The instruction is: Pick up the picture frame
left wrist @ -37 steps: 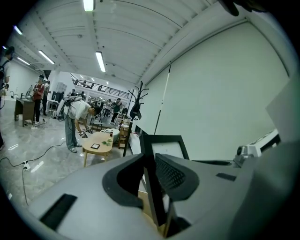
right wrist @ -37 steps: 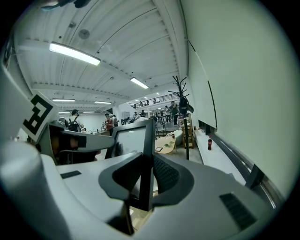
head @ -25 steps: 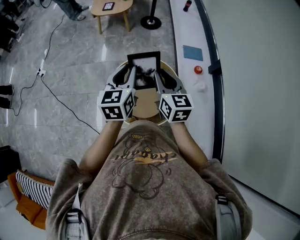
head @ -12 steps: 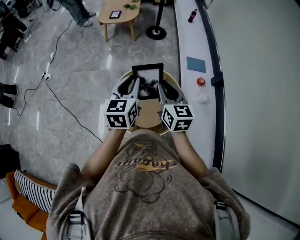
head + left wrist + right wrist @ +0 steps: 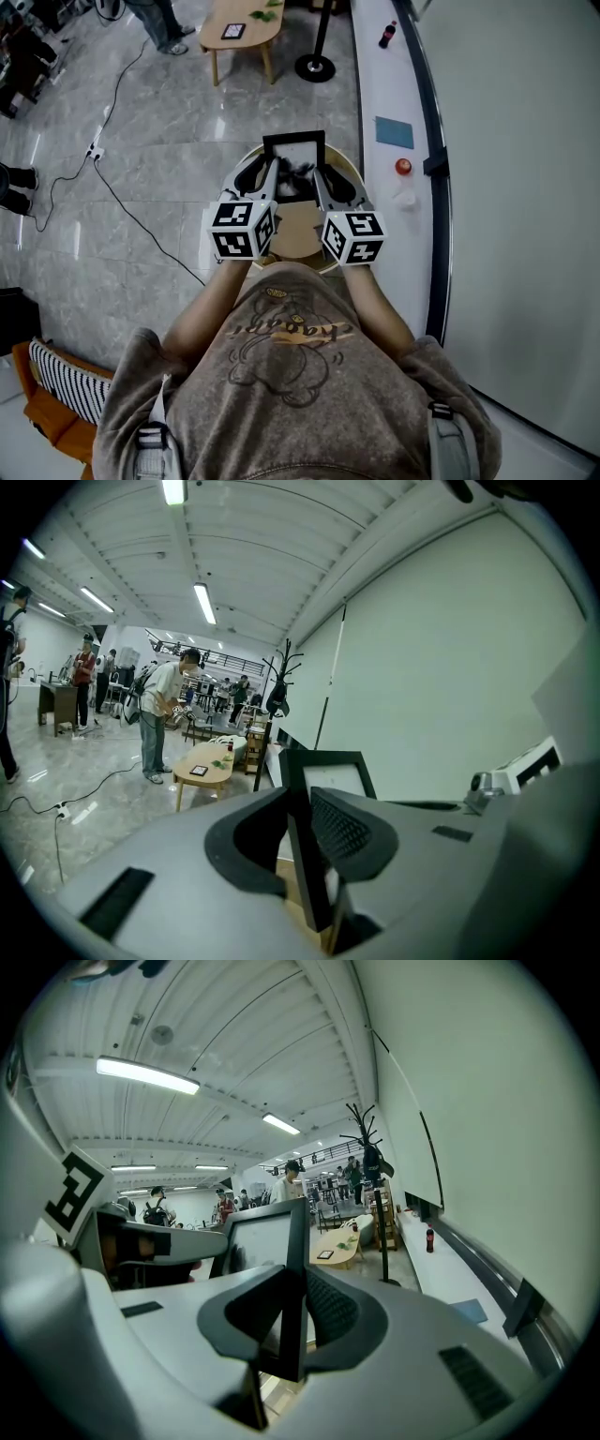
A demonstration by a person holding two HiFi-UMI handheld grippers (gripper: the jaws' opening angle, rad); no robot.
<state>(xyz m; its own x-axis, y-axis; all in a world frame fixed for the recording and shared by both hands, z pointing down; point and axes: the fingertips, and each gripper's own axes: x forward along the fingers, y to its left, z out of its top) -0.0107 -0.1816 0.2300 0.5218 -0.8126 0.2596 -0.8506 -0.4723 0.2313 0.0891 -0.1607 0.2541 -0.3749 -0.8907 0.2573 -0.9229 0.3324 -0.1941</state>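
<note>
Your left gripper (image 5: 269, 173) is clamped on the left edge of the picture frame (image 5: 294, 153), and your right gripper (image 5: 320, 175) is clamped on its right edge. The frame stands upright between them at 12 o'clock from your chest, over the round wooden table (image 5: 296, 232). From above it is unclear whether its bottom edge touches the tabletop. A bottle (image 5: 387, 35) stands on the white ledge (image 5: 371, 94) at 1 o'clock.

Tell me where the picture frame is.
The picture frame stands upright at the head view's centre, over the round table, clamped between the left hand-held gripper and the right hand-held gripper.
</note>
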